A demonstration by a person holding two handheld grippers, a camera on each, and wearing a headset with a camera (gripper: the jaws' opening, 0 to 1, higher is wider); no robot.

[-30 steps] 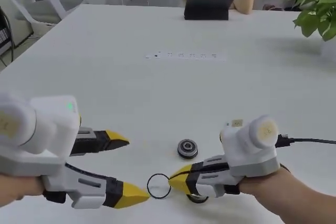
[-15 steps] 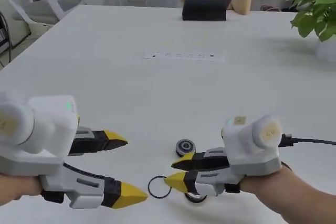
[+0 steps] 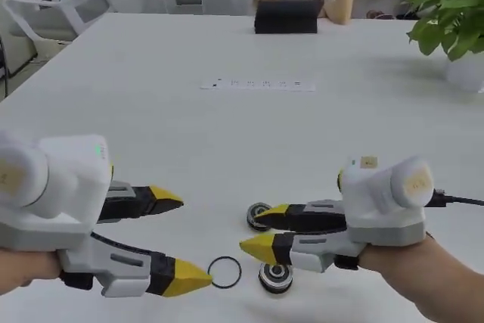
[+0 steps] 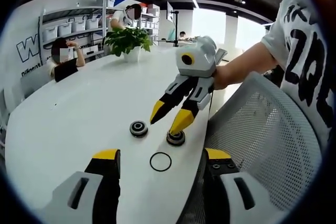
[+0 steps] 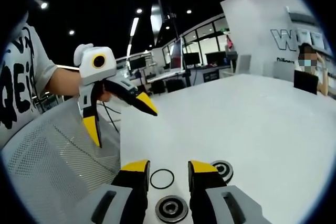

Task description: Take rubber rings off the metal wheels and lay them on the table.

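White table point(image 3: 227, 134); rubber ring point(image 3: 224, 272) lies near its edge.

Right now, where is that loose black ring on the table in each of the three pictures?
Head view: rubber ring at bottom centre, just left of the nearer metal wheel.
Left gripper view: rubber ring low centre, below the wheel.
Right gripper view: rubber ring low centre, above the wheel.
Shared landmark: that wheel beside the ring.
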